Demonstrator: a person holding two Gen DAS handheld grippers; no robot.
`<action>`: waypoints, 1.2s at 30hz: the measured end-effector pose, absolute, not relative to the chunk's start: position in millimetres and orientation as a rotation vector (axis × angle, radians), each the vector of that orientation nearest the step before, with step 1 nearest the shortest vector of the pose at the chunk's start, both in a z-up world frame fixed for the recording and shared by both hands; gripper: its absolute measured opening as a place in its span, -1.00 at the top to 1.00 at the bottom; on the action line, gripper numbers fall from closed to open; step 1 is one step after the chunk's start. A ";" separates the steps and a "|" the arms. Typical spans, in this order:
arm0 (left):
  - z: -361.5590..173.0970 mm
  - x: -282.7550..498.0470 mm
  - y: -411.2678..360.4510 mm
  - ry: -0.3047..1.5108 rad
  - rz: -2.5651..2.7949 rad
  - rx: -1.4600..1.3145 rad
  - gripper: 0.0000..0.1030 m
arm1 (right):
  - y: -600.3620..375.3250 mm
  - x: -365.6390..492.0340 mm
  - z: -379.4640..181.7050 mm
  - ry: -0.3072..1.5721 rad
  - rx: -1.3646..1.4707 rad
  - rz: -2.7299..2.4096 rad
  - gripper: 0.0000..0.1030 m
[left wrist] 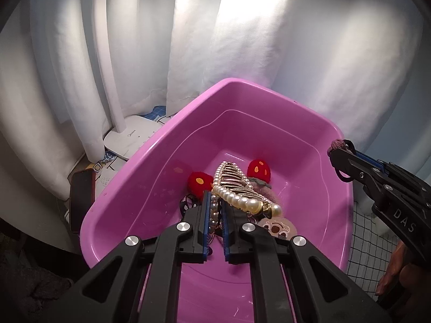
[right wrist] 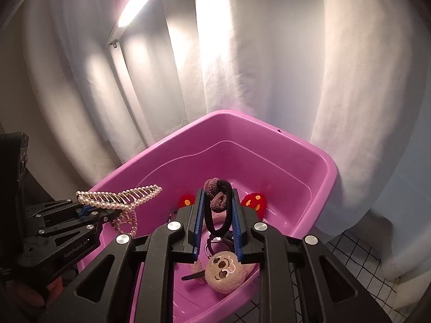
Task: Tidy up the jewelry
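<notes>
— So what does the left gripper (left wrist: 215, 210) hold?
— It is clamped on a pearl hair comb (left wrist: 243, 192), raised over the pink tub (left wrist: 150, 167).
— And the right gripper (right wrist: 217, 210)?
— Its jaws pinch a black hair tie (right wrist: 219, 202) with a mauve bow, above a plush keychain (right wrist: 225, 270) on the tub floor; two red hair ties (right wrist: 254, 202) lie farther back.

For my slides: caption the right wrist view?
Right gripper holds a hair tie over the pink tub.
</notes>
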State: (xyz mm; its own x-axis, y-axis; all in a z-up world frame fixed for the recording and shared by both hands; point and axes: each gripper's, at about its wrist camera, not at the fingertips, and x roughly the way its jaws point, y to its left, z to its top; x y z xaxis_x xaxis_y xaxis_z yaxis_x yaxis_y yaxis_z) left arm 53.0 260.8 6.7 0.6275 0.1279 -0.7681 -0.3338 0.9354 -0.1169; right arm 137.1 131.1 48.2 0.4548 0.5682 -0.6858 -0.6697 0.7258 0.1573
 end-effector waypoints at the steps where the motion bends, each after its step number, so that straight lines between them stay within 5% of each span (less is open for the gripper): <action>1: 3.9 54.8 261.4 0.871 0.273 -0.271 0.84 | 133.5 139.9 44.2 0.812 -0.160 0.778 0.64; 22: -24.2 74.5 272.3 1.015 0.374 -0.351 0.83 | 157.0 174.9 -3.2 1.047 -0.242 0.819 0.63; 26: -25.0 72.1 272.9 1.025 0.369 -0.367 0.70 | 156.4 172.6 -2.2 1.044 -0.259 0.806 0.23; 27: -24.7 71.2 272.7 1.023 0.363 -0.371 0.59 | 155.6 172.4 -1.8 1.042 -0.258 0.803 -0.05; 29: -21.6 68.6 271.1 1.010 0.372 -0.357 0.10 | 153.4 171.8 -0.3 1.036 -0.249 0.802 -0.12; 30: -18.8 67.0 270.5 0.999 0.388 -0.345 -0.41 | 152.7 171.2 0.5 1.034 -0.247 0.801 -0.12; 31: -15.0 64.6 270.6 0.980 0.401 -0.337 -0.66 | 152.0 170.3 1.2 1.032 -0.246 0.801 -0.12; 36: -7.2 60.3 273.1 0.961 0.410 -0.336 -0.77 | 147.8 170.1 2.8 1.029 -0.226 0.800 -0.14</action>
State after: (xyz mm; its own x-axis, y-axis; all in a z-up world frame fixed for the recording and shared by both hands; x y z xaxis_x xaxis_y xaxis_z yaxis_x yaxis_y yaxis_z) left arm 60.3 273.1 -7.2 0.5066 0.1866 -0.8418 -0.4782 0.8732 -0.0943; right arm 170.1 147.8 2.8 0.2674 0.4861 -0.8320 -0.6866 0.7019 0.1894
